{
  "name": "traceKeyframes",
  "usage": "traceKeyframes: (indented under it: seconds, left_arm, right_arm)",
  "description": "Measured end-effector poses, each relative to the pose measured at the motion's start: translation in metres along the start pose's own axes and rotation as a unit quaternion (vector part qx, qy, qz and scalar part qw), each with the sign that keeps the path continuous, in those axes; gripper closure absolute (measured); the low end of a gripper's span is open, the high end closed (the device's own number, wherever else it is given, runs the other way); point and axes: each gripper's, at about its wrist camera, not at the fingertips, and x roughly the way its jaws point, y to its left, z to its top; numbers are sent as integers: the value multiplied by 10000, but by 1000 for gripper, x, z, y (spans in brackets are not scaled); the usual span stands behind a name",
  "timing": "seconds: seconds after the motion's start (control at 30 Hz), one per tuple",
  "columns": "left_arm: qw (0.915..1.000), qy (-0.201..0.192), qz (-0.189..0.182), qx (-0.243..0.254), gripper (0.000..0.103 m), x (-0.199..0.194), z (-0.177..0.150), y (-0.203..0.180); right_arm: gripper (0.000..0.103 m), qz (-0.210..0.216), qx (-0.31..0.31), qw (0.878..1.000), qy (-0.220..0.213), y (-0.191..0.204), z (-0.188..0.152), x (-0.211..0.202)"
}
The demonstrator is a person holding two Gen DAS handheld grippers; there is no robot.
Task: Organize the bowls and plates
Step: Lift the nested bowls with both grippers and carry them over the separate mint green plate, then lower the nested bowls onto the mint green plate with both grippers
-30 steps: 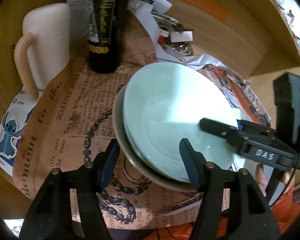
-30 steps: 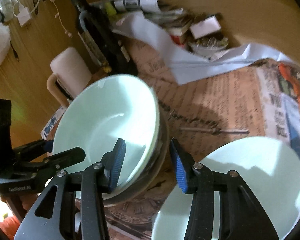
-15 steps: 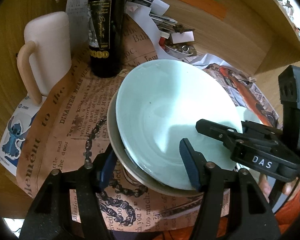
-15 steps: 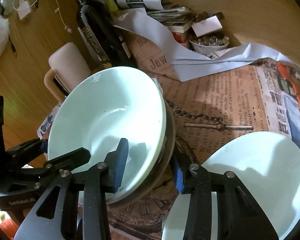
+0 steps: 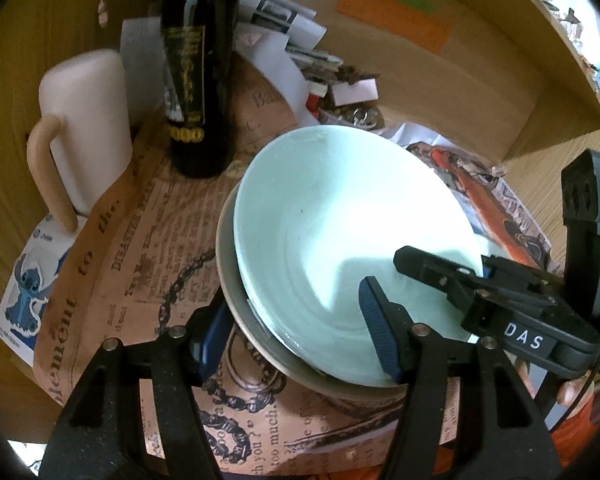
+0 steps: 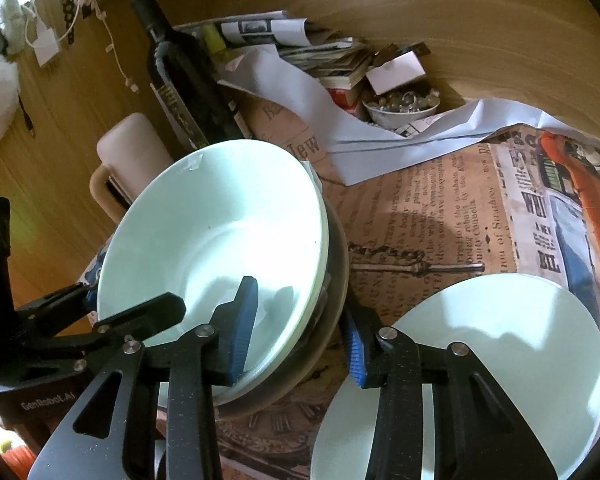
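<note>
Celadon bowl stack gripped at opposite rims by 2 tools.

Left gripper: we saw black triangular arms, silver screws and blue ribbed pads.
Right gripper: we saw the same black arms and blue pads; its body bore white "DAS" lettering.
Clothing: we glimpsed orange fabric.

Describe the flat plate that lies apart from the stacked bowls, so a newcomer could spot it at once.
Start at the dark wine bottle standing at the back of the newspaper-print table cover. In front of it sits the stack of pale green bowls. The pale green plate lies alone to the stack's right, near the front edge; unlike the deep, nested bowls, it is shallow, single and empty.
</note>
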Motion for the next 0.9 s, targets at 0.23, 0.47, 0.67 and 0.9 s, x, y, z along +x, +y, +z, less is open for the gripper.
traceKeyframes:
  seconds: [0.23, 0.47, 0.67, 0.9]
  left_arm:
    - [9997, -205, -76, 127, 41, -9, 9, -14]
    - [9989, -319, -197, 275, 41, -13, 14, -31]
    - [9980, -337, -331, 428, 41, -14, 17, -48]
    - [9964, -341, -485, 598, 41, -15, 16, -68]
  right_arm:
    - [67, 6, 65, 9998, -193, -6, 4, -16]
    - [67, -70, 141, 9991, -386, -13, 5, -34]
    - [67, -174, 246, 9981, -531, -25, 2, -49]
    - [67, -310, 355, 9967, -666, -39, -4, -68]
